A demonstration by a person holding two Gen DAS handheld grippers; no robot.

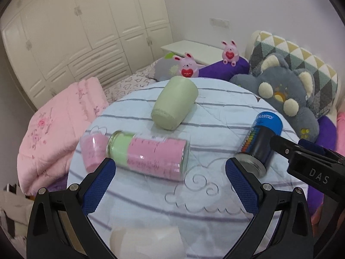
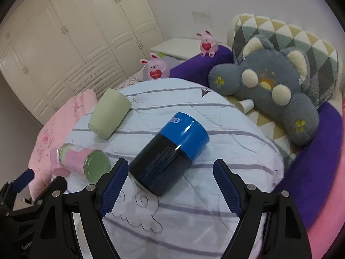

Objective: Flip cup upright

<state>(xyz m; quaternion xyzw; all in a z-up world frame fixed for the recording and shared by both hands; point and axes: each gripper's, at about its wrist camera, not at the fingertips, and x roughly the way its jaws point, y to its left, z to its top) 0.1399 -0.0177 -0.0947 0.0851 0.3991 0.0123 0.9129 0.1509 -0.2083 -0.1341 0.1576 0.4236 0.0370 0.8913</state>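
A pale green cup [image 1: 174,103] lies on its side on the striped white quilt [image 1: 215,116], far from both grippers; it also shows in the right wrist view [image 2: 108,114]. A pink and green glass bottle [image 1: 148,157] lies on its side just beyond my left gripper [image 1: 170,172], which is open and empty. A blue and black can [image 2: 170,153] lies on its side between the open fingers of my right gripper [image 2: 170,174], which is not closed on it. The can also shows in the left wrist view [image 1: 262,138], with the right gripper's body [image 1: 310,168] beside it.
A whitish cup [image 1: 146,242] lies blurred near the left camera. A grey plush pillow [image 2: 273,86], a paper cup [image 2: 244,105] and two pink bunny toys [image 2: 155,68] sit at the far side. A pink blanket [image 1: 54,129] lies left. White wardrobes stand behind.
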